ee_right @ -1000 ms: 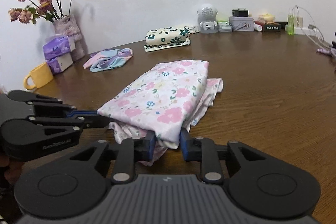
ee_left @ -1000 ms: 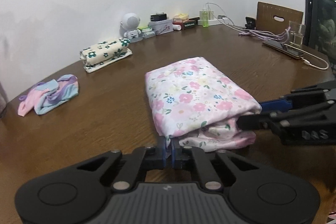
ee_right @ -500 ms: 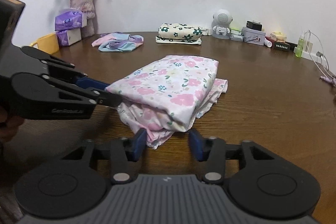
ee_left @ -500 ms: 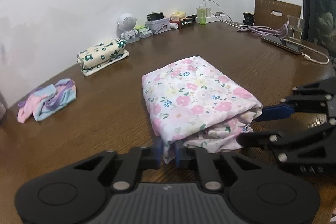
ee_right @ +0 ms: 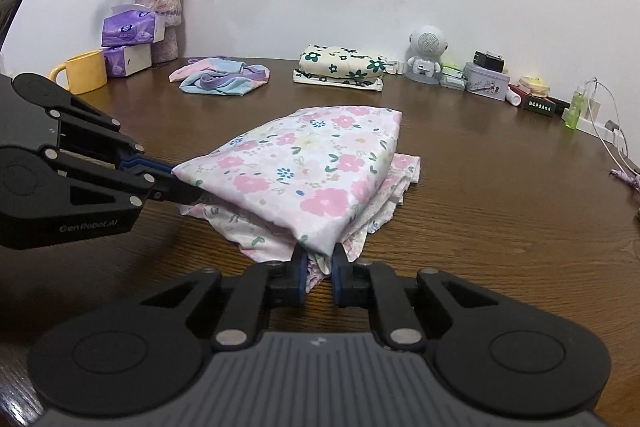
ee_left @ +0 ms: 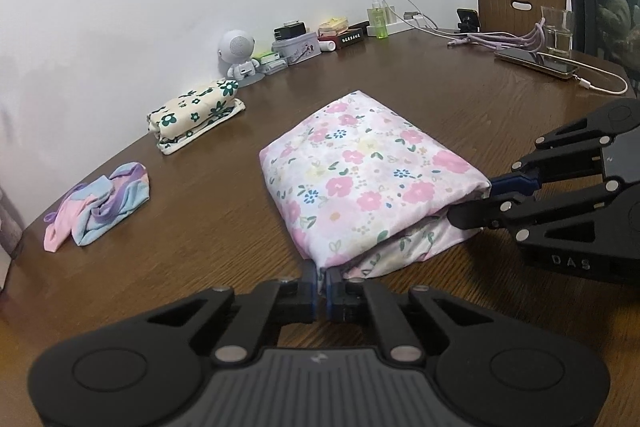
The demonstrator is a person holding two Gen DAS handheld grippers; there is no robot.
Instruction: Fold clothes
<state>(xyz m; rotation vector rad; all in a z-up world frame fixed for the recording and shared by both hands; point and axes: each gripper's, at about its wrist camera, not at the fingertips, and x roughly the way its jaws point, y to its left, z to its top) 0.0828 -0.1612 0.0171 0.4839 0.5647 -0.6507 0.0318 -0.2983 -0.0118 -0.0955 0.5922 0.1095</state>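
Note:
A folded pink floral cloth [ee_left: 360,179] lies in the middle of the brown table [ee_left: 208,219], its upper layer lifted a little at the near edge. My left gripper [ee_left: 320,283] is shut on that layer's near left corner. In the right wrist view the same cloth [ee_right: 304,163] fills the centre, and my right gripper [ee_right: 320,271] is closing its jaws on the near right corner, with fabric pinched between the blue pads. Each gripper shows in the other's view, the right gripper [ee_left: 476,201] at the right and the left gripper [ee_right: 176,183] at the left.
A folded cream floral cloth [ee_right: 340,67] and a crumpled pastel garment [ee_right: 224,79] lie further back. Along the wall stand a white robot speaker [ee_right: 426,55], small boxes, a yellow mug [ee_right: 84,71], tissue packs [ee_right: 128,31] and a vase [ee_right: 158,11]. A phone [ee_left: 536,63] with cables lies far right.
The right gripper's jaws, wide apart around the cloth corner half a second ago, have closed onto it. The right wrist has rolled. The left gripper keeps its grip.

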